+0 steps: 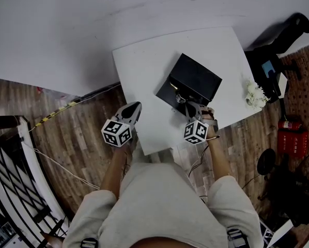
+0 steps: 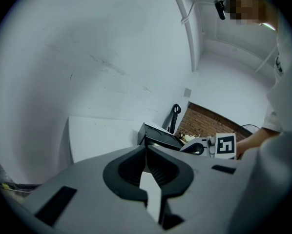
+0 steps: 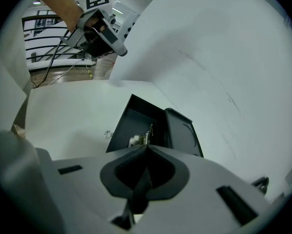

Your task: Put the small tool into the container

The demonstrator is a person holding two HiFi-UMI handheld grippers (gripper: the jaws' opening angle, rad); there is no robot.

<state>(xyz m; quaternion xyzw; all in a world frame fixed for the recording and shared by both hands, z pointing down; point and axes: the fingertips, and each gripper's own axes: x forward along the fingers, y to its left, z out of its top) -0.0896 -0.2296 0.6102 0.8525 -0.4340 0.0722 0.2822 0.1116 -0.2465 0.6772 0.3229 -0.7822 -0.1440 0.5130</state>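
A black container (image 1: 193,79) stands open on the white table (image 1: 144,61), its lid (image 3: 182,130) tipped back. Inside it lies a small shiny metal tool (image 3: 140,140), visible in the head view as a glint (image 1: 180,95) at the box's near edge. My right gripper (image 1: 188,106) hovers just above that near edge, its jaws shut (image 3: 146,147) with nothing between them. My left gripper (image 1: 134,108) is over the table's left front corner, away from the box, with its jaws shut (image 2: 146,147) and empty. It looks across the table at the container (image 2: 158,136).
A tiny pale object (image 3: 107,134) lies on the table left of the box. A white flower-like cluster (image 1: 255,94) sits at the table's right edge. On the floor to the right are a black chair (image 1: 278,32) and a red extinguisher (image 1: 291,136). A railing (image 1: 10,174) is at the left.
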